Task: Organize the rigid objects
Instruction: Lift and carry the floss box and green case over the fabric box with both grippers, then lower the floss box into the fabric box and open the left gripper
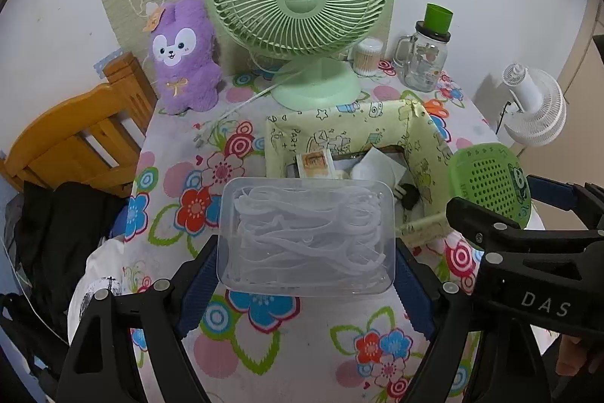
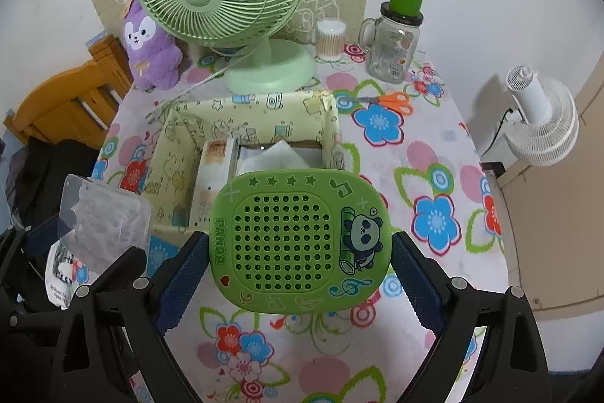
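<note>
Crosswise between the left gripper [image 1: 306, 270] fingers sits the clear box [image 1: 306, 237]; right gripper [image 2: 300, 274] grasps the green panda case [image 2: 300, 240].

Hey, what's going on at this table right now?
A person is tidying up with a hand-held gripper in each hand. The left hand-held gripper is clamped on a clear plastic box of white floss picks, and the right hand-held gripper grips a green panda case. Both are held above the flowered tablecloth, just in front of the open storage box with cartoon-print lining, which already holds a few items. Neither item is in the box yet.
</note>
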Demonstrator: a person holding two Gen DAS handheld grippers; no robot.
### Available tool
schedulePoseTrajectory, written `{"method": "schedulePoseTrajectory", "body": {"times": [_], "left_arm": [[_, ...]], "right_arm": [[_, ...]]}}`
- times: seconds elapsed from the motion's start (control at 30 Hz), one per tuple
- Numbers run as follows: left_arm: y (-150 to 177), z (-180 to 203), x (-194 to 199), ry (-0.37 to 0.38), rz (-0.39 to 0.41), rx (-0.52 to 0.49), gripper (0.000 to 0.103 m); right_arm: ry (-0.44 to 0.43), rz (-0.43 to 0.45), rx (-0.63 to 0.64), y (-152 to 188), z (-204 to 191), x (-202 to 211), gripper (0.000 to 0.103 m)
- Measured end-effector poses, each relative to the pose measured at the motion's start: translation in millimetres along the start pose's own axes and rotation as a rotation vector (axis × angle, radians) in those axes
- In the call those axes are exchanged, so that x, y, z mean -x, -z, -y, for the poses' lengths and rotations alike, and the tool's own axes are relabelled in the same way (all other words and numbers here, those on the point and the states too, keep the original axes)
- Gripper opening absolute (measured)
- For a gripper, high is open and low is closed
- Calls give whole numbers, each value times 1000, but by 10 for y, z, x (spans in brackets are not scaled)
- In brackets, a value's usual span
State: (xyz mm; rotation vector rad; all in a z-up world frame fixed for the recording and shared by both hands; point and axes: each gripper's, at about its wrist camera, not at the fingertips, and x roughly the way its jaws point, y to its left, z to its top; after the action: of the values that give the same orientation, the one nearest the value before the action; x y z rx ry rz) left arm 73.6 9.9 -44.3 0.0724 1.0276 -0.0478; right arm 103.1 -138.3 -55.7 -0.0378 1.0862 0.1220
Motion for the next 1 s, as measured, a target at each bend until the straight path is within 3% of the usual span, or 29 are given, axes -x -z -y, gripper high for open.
{"method": "schedulePoseTrajectory", "body": {"times": [0.17, 1.0], "left_arm": [[-131, 37, -137, 3, -8, 3, 86], [-431, 312, -866, 48, -96, -20, 86]], "right_arm": [[-42, -10, -8, -107, 36, -93, 95], [-82, -50, 24, -477, 49, -647, 95]]}}
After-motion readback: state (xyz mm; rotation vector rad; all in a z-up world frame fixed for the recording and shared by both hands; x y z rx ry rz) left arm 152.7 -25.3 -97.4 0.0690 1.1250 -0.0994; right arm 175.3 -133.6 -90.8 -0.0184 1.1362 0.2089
